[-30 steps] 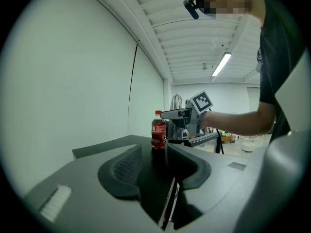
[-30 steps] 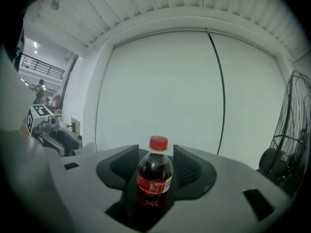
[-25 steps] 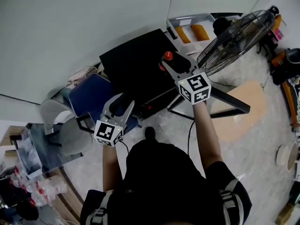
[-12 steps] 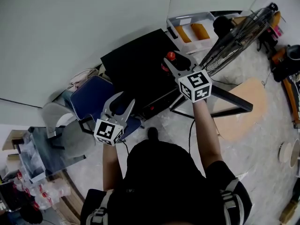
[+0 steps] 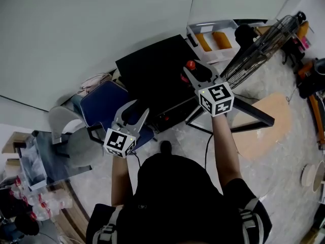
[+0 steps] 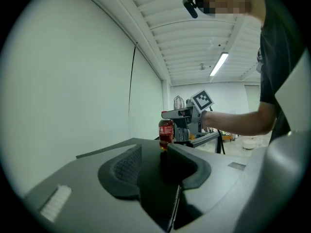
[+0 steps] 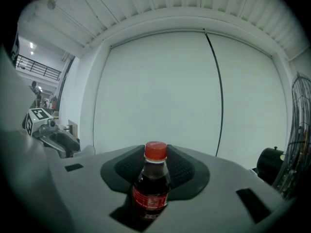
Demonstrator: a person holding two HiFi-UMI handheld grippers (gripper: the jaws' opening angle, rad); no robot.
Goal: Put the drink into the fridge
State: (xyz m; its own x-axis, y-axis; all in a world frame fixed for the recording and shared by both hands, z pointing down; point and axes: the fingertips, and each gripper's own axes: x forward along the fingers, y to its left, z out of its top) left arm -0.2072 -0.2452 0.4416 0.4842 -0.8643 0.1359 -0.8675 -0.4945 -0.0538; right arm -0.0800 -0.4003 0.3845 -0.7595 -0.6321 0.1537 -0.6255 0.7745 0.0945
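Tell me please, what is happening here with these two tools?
A person holds a gripper in each hand. The jaws of the right gripper have just been closing on a red-capped drink bottle, now between them, over a black box. The left gripper is held aside, jaws apart, nothing between them.

The bottle (image 7: pixel 151 188): base concealed in the right gripper view; label print too small to read. In the head view, only its red cap shows clearly.
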